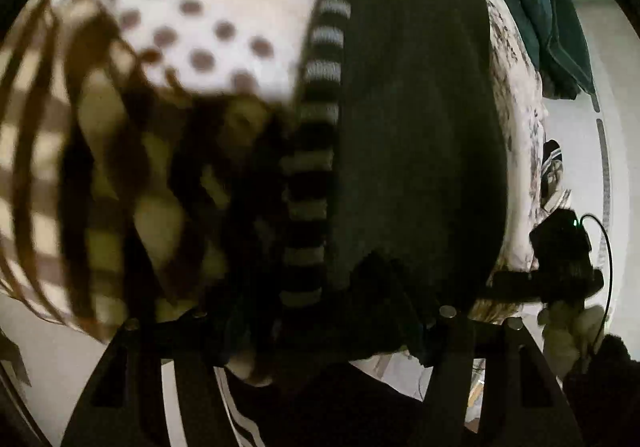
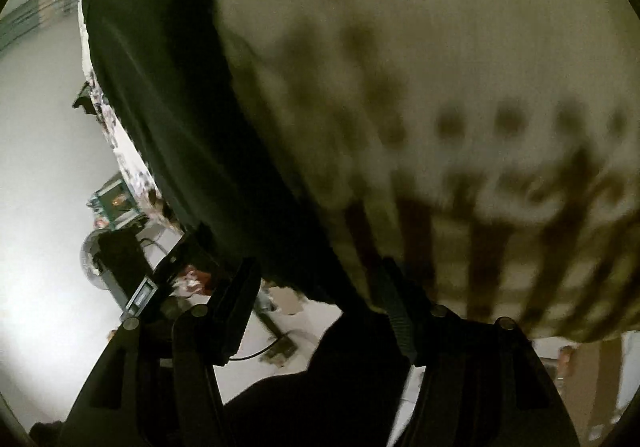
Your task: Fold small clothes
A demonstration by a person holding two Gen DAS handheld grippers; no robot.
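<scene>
A small garment hangs lifted in the air between both grippers. It is white with brown dots (image 1: 200, 31), has a brown check part (image 1: 44, 151), a black-and-white striped band (image 1: 316, 119) and a dark panel (image 1: 412, 107). In the right wrist view the same garment fills the frame, with its dark panel (image 2: 160, 107) on the left and the blurred pale dotted cloth (image 2: 440, 67) on the right. My left gripper (image 1: 320, 323) is shut on the garment's lower edge. My right gripper (image 2: 320, 287) is shut on the garment's edge too. The right gripper (image 1: 560, 263) shows at the right of the left wrist view.
A dark green cloth pile (image 1: 540, 7) lies at the upper right on a patterned white sheet (image 1: 524, 119). A pale floor or wall (image 2: 40, 207) lies beyond, with dark equipment (image 2: 120, 263) and a green box (image 2: 116, 203) at the left.
</scene>
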